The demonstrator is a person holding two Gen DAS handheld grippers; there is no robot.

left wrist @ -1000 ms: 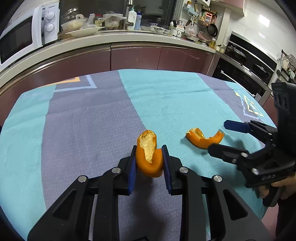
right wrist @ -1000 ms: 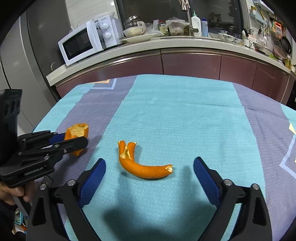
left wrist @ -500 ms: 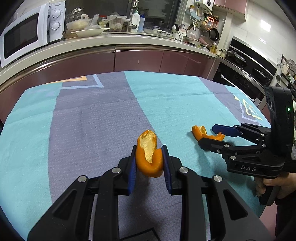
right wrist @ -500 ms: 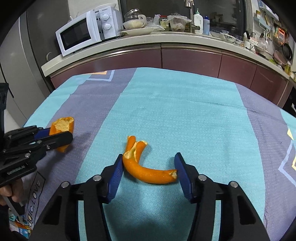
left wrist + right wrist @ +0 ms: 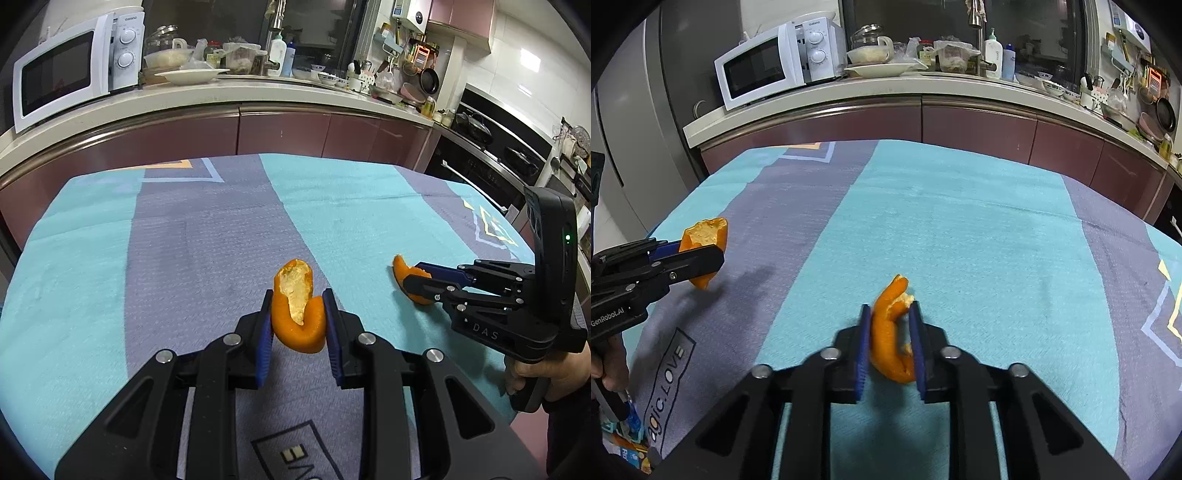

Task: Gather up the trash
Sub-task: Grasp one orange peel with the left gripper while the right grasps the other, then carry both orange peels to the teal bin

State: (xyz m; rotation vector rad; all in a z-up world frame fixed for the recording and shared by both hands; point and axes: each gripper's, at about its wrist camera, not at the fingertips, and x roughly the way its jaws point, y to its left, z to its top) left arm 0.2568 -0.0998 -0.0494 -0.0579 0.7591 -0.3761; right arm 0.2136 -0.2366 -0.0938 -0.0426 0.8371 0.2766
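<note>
My left gripper (image 5: 298, 314) is shut on a curled piece of orange peel (image 5: 297, 306), its pale inside facing up, held just above the cloth. From the right wrist view that same peel (image 5: 703, 240) shows at the far left in the left gripper (image 5: 701, 254). My right gripper (image 5: 889, 328) is shut on a long curved orange peel strip (image 5: 888, 336) that lies on the turquoise band of the tablecloth (image 5: 979, 236). In the left wrist view the right gripper (image 5: 415, 278) sits at the right with the strip's end (image 5: 400, 269) sticking out.
A striped turquoise and grey-purple cloth (image 5: 184, 240) covers the table. Behind it runs a counter (image 5: 221, 96) with a white microwave (image 5: 74, 66), dishes and bottles. An oven (image 5: 491, 155) stands at the right. A hand (image 5: 543, 376) holds the right gripper's handle.
The right gripper's jaws went from wide open around the peel strip to shut on it, squeezing it upright. The left gripper rose slightly with its peel.
</note>
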